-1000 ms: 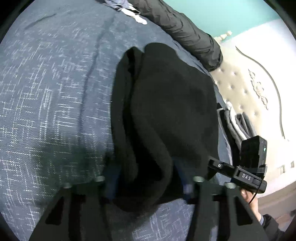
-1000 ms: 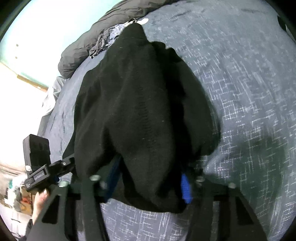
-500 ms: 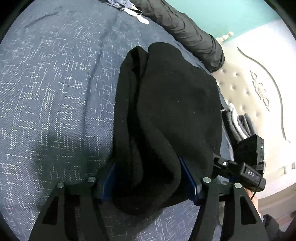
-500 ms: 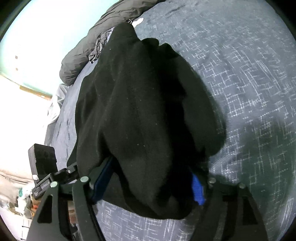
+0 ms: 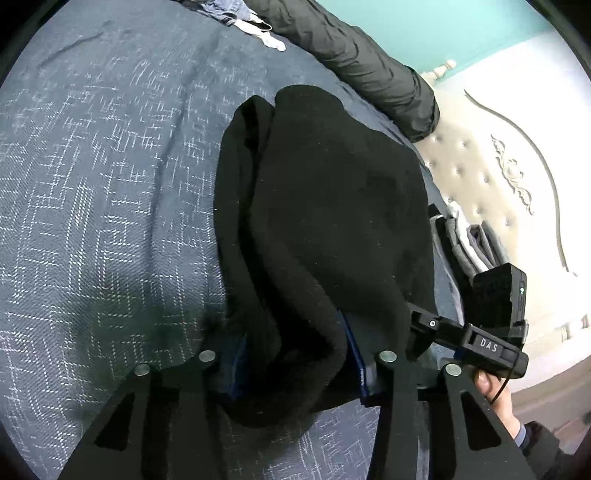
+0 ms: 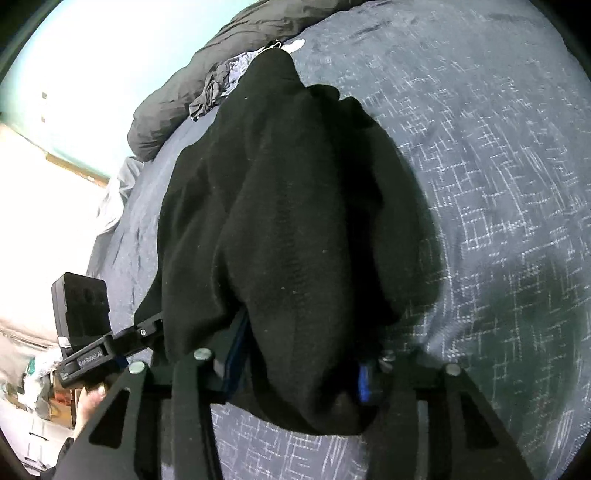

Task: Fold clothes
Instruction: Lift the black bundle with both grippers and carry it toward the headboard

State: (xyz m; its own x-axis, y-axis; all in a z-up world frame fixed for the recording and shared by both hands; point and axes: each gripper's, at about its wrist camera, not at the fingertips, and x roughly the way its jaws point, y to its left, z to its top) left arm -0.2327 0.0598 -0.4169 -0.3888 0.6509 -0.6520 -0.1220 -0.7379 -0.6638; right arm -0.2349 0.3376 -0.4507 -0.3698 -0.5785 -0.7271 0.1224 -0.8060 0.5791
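Bedroom with a teal wall and a wide bed

A blue-grey bedspread [image 5: 110, 192] with a white crosshatch print covered the bed; a dark quilted duvet [image 5: 362, 62] lay bunched along its far edge, and a cream tufted headboard [image 5: 491, 177] with carved scrollwork stood under the teal wall [image 5: 424, 26], brightly lit

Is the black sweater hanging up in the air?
No, the black sweater lies bunched on the blue bedspread.
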